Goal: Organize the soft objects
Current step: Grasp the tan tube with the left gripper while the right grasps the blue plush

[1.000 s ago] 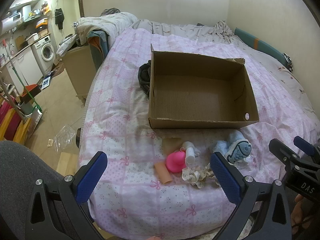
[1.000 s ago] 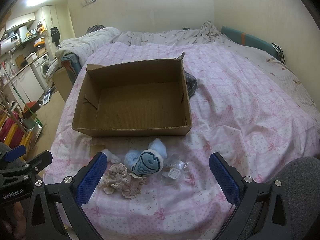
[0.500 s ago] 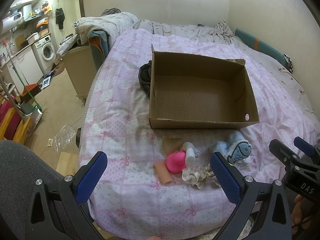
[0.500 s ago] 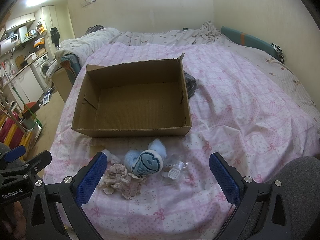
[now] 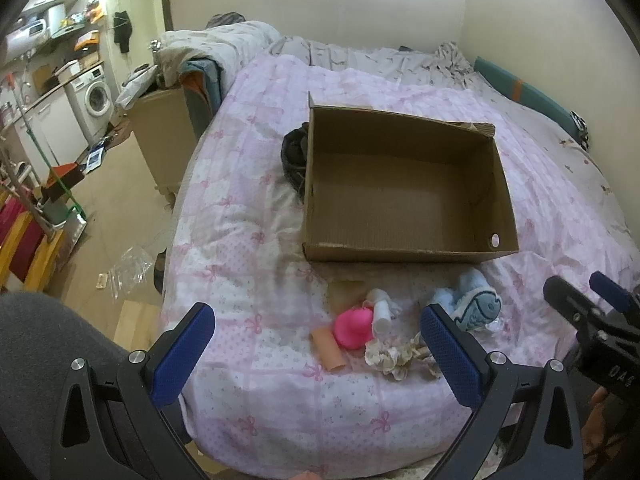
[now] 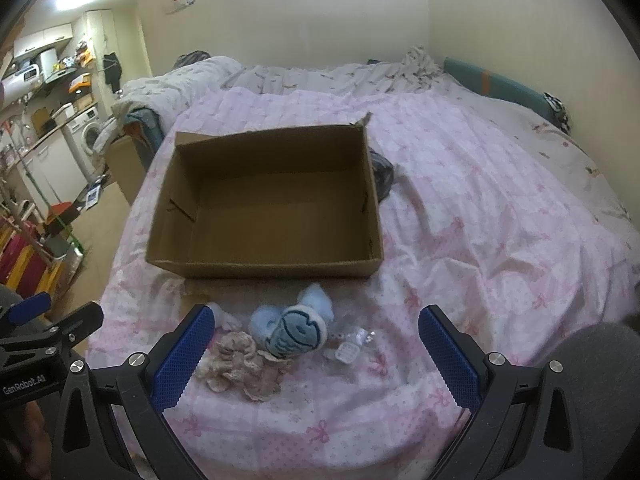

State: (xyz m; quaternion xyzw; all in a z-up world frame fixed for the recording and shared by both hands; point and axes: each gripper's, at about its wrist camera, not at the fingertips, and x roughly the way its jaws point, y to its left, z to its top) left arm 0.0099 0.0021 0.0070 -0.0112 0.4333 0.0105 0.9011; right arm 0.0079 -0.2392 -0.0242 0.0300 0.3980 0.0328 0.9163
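Pink quilt (image 5: 248, 200), corrugated box (image 5: 404, 196) (empty), fuzzy fish (image 6: 294, 328)

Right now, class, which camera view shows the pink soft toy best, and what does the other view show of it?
The left wrist view. There the pink soft toy lies in plain sight on the quilt, between a tan roll and a white piece. In the right wrist view it cannot be seen: it would fall behind the left fingertip.

Black tongs (image 5: 318, 354), blue ribbed pads (image 5: 184, 354)
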